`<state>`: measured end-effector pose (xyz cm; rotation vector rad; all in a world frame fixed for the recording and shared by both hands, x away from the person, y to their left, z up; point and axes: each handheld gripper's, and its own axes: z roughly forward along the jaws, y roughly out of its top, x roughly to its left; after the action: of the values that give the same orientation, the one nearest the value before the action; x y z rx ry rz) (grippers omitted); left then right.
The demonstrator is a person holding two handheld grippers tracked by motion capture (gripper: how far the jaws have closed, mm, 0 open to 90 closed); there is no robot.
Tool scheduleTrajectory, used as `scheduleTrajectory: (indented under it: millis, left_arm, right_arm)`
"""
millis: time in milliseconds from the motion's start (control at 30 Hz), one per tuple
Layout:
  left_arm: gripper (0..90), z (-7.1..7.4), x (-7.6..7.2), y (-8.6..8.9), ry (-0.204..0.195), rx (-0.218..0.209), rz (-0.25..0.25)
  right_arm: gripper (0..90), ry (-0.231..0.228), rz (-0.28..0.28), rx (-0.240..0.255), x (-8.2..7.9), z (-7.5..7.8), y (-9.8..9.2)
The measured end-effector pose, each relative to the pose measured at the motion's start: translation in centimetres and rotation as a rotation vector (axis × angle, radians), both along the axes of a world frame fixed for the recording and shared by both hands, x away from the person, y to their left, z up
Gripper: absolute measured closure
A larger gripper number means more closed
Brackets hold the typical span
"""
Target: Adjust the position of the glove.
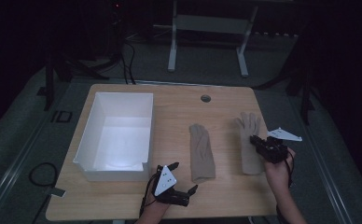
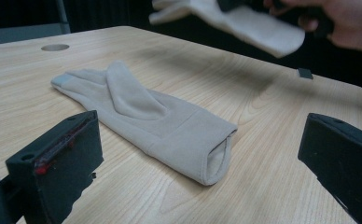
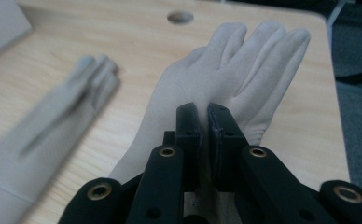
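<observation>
A wooden counter (image 1: 170, 105) is seen from above in a dim room. On its left half sits an open white box (image 1: 116, 135).

Right of the box, two beige gloves lie fingers pointing away from the person. The left glove (image 1: 202, 152) lies flat near the middle of the counter, folded on itself, its cuff toward the person.

The right glove (image 1: 250, 140) is pinched at the palm by the right gripper (image 1: 255, 140), whose two black jaws are closed tight together on the fabric. In the left gripper view this glove (image 2: 244, 23) hangs lifted clear of the counter, gripped by a hand at the upper right.

The left gripper (image 1: 184, 177) rests near the front edge of the counter, just in front of the left glove's cuff. Its jaws stand wide apart, touching nothing, with the cuff lying beyond them.
</observation>
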<state>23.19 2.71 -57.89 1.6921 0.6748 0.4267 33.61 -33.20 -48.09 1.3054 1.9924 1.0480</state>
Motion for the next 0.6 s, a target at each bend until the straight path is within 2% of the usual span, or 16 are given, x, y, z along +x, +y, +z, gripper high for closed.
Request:
scheduleTrajectory:
  millis: [100, 267, 333, 433, 600]
  left_arm:
    - [0.1, 0.0, 0.0, 0.0, 0.0, 0.001, 0.001]
    - [0.0, 0.0, 0.0, 0.0, -0.002, -0.002, 0.001]
    - [0.0, 0.0, 0.0, 0.0, -0.005, -0.001, 0.0]
    - [0.0, 0.0, -0.1, 0.0, -0.009, 0.001, -0.002]
    - [0.1, 0.0, -0.2, -0.1, -0.016, 0.009, -0.004]
  right_arm:
    - [83.6, -0.024, -0.001, 0.022, -0.3, 1.7, 1.2]
    - [83.6, -0.05, 0.004, 0.048, -0.3, 3.3, 3.5]
    - [83.6, -0.046, 0.005, 0.073, -0.2, 3.6, 4.3]
    - [83.6, -0.046, 0.01, 0.08, 0.0, 3.8, 6.1]
    - [83.6, -0.034, 0.034, 0.099, 0.3, 3.4, 9.1]
